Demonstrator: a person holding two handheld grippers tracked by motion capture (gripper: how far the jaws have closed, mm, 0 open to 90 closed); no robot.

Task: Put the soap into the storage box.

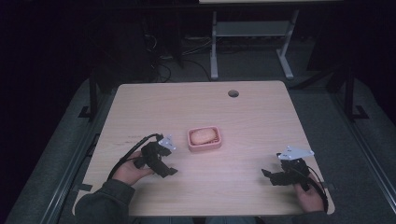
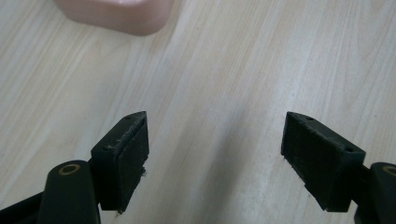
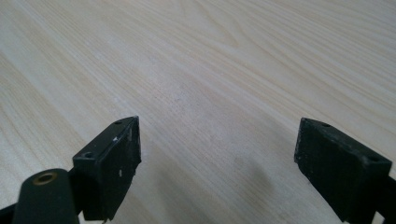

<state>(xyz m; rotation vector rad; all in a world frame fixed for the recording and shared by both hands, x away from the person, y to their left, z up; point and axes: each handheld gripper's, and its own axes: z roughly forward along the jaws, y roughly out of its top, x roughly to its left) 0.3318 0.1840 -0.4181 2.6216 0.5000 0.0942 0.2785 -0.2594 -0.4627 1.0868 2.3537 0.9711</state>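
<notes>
A pink rectangular tray (image 1: 217,142) sits at the middle of the wooden table (image 1: 252,112) and holds a tan rounded lump (image 1: 202,135). The tray's pink wall (image 2: 116,14) lies at the top left of the left gripper view. My left gripper (image 1: 164,169) rests near the table's front left, just left and in front of the tray, open with bare wood between its jaws (image 2: 215,140). My right gripper (image 1: 271,176) lies at the front right, well away from the tray, open over bare wood (image 3: 217,149).
A round cable hole (image 1: 233,93) is near the table's far edge. A white desk frame (image 1: 252,32) stands on the floor beyond the table. Dark posts (image 1: 93,93) flank the table. Bare wood lies between the two grippers.
</notes>
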